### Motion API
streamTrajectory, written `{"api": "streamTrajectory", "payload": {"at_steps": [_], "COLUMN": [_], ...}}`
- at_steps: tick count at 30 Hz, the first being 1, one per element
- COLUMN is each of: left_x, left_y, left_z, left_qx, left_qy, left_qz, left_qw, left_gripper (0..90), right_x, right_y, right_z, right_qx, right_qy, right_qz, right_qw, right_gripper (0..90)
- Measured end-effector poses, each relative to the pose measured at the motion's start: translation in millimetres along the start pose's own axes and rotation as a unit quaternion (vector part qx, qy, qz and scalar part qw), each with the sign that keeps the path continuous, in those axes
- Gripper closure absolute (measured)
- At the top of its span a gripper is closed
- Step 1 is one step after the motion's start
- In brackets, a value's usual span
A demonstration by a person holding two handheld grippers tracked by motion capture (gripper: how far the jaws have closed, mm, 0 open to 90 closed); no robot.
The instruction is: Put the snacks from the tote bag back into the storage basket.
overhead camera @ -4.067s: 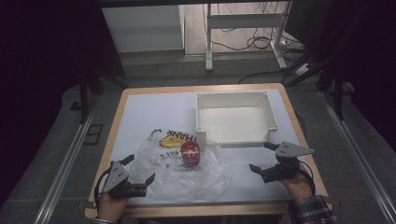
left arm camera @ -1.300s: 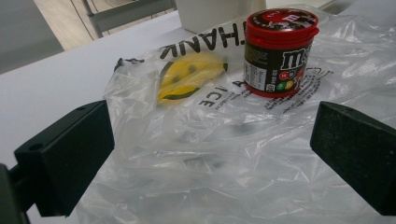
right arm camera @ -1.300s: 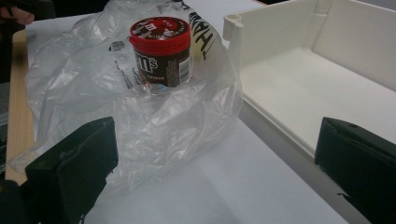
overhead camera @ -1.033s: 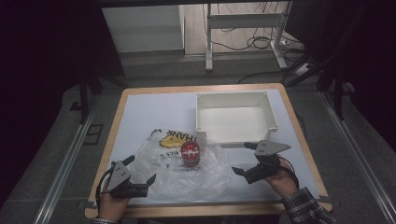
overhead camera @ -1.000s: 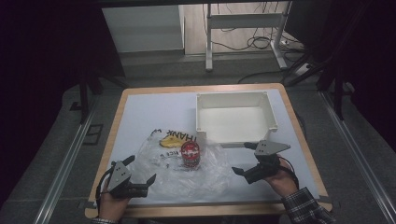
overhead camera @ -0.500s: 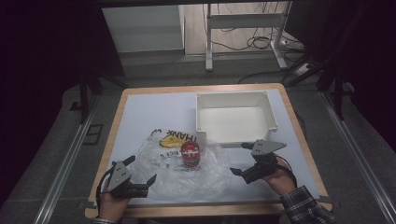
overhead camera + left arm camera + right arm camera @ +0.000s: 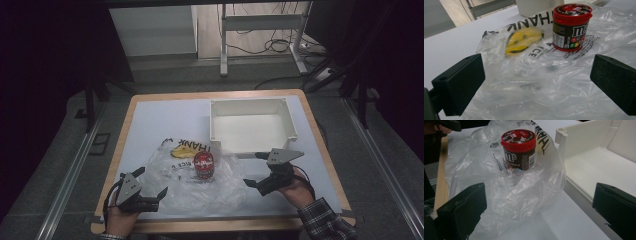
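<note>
— What's on the table (image 7: 150, 120) from where you stand?

— Biggest thing is the white bin (image 7: 252, 125), open on top, sitting toward the far right corner. From above I see its whole floor; the right gripper view cuts it off, so only one rounded corner post and part of the inside show there.

— And the plastic?

— A clear plastic bag (image 7: 200, 175) lies crumpled along the near edge, between the middle and the left. Its far right corner lies just beside the bin's near wall. It carries dark lettering and a yellow smiley print (image 7: 522, 40); the folds break the letters up, and I can't read the whole line in any view.

— The jar?

— A small candy jar (image 7: 204, 166) with a red lid stands upright in the middle of the bag. From above I cannot tell whether it sits on the plastic or inside it. The right gripper view shows film across its lower part; the left gripper view shows its label bare.

— The tools?

— The left gripper (image 7: 150, 185) rests near the near left corner, jaws spread wide over the bag's edge. The right gripper (image 7: 260, 170) sits at the bag's right side, near the bin's near wall, jaws wide too, nothing held.
</note>
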State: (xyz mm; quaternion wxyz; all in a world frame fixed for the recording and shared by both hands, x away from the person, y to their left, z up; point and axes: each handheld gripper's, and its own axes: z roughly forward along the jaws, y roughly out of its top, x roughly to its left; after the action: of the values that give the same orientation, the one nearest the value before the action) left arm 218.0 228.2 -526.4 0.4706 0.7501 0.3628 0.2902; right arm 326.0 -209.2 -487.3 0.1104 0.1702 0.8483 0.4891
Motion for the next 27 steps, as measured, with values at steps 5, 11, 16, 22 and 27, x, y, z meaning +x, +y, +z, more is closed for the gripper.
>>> {"api": "streamTrajectory", "payload": {"at_steps": [5, 11, 16, 22, 27], "left_x": [-0.1, -0.5, -0.8, -0.9, -1.3], "left_y": [-0.1, -0.2, -0.2, -0.3, -0.3], "left_z": [0.0, 0.5, 0.6, 0.6, 0.8], "left_qx": [0.0, 0.002, 0.003, 0.004, 0.005], "left_qy": [0.0, 0.0, 0.0, 0.0, 0.0], "left_qz": [0.0, 0.002, 0.003, 0.003, 0.004], "left_qw": [1.0, 1.0, 1.0, 1.0, 1.0], "left_gripper": [0.0, 0.0, 0.0, 0.0, 0.0], "right_x": [1.6, 3.4, 5.1, 6.5, 6.0], "right_y": [3.5, 6.8, 8.6, 11.5, 14.4], "right_z": [5.5, 11.0, 16.4, 24.3, 27.7], "right_qx": [0.004, 0.02, 0.027, 0.031, 0.034], "right_qy": [0.005, 0.008, 0.011, 0.018, 0.03], "right_qz": [-0.01, -0.014, -0.022, -0.029, -0.02], "right_qw": [0.9999, 0.9997, 0.9993, 0.9989, 0.9988], "right_gripper": [0.0, 0.0, 0.0, 0.0, 0.0]}}
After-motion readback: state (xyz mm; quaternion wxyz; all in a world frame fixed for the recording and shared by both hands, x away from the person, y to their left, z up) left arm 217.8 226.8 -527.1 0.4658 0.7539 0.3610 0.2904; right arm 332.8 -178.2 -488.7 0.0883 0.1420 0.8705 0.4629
